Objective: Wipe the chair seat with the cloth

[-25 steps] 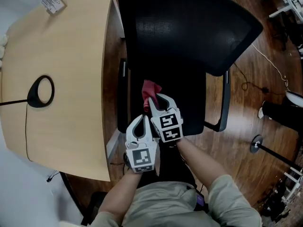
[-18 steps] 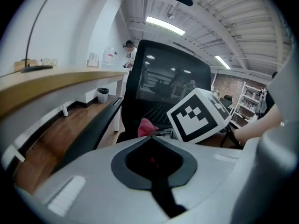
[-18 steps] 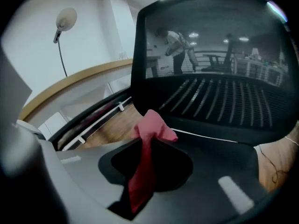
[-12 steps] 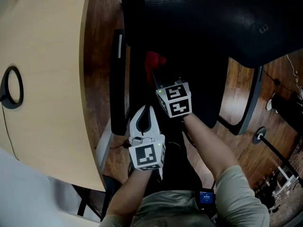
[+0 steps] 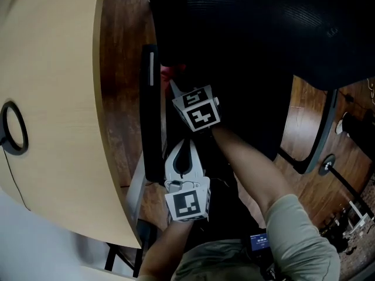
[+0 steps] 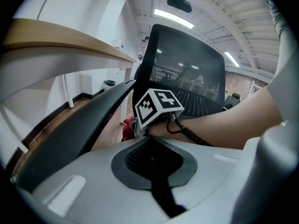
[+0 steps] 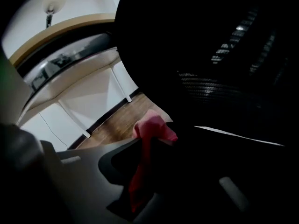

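The black office chair seat (image 5: 246, 98) fills the middle of the head view. My right gripper (image 5: 174, 86) hangs low over the seat's left edge, close to the left armrest (image 5: 151, 110), shut on a red cloth (image 5: 168, 71). In the right gripper view the cloth (image 7: 150, 130) is bunched between the jaws, with a strip hanging down. My left gripper (image 5: 188, 140) is behind the right one, nearer my body, with its jaws together and nothing in them. From the left gripper view I see the right gripper's marker cube (image 6: 156, 107) and a bit of cloth (image 6: 128, 125) beyond it.
A light wooden desk (image 5: 53, 98) runs along the left, with a black ring (image 5: 12, 127) and its cable on it. The chair's mesh backrest (image 5: 263, 16) stands at the top. The right armrest (image 5: 316, 133) and a stand's round base (image 5: 326, 164) are over the wood floor.
Both grippers have come down toward the seat. The right gripper has carried the cloth from the middle of the seat to its left edge by the armrest.
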`<state>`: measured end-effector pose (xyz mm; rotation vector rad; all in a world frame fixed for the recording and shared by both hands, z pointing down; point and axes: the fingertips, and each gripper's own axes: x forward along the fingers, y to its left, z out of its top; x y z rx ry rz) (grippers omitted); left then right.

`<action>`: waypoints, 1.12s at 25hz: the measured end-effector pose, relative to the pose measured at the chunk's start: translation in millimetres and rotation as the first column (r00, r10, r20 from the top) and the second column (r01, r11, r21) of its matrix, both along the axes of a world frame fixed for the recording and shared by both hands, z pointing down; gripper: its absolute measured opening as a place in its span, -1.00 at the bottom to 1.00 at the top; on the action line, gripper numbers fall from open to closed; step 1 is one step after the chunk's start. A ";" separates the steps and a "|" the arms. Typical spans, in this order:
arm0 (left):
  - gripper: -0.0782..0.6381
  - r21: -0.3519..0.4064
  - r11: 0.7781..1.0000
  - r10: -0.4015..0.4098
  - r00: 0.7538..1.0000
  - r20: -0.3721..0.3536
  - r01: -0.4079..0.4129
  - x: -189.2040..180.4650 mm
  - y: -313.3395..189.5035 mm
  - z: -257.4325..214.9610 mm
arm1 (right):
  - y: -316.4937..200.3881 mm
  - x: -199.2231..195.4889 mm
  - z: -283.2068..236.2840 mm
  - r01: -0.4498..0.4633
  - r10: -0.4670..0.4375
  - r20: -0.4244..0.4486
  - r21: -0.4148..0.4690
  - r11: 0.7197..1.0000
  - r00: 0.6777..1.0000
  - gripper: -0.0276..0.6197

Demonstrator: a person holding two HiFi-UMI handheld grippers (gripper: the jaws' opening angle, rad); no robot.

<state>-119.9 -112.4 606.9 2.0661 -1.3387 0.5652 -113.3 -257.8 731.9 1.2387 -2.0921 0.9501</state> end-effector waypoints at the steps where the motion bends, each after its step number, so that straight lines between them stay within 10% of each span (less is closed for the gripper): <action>1: -0.77 -0.004 1.000 -0.001 1.000 -0.001 0.001 0.5 -1.3 1.9 | -2.9 -0.6 4.2 0.002 -0.002 -0.003 -0.005 1.000 1.000 -0.73; 18: -0.77 -0.015 0.996 0.091 0.996 -0.010 -0.091 61.1 -13.8 8.0 | 3.0 131.2 3.5 -0.213 0.212 -0.075 -0.004 0.977 0.974 -0.73; 28: -0.77 -0.002 0.963 0.268 0.963 -0.022 -0.268 139.3 8.5 1.4 | 65.2 289.6 -1.2 -0.483 0.474 -0.163 -0.017 0.875 0.865 -0.73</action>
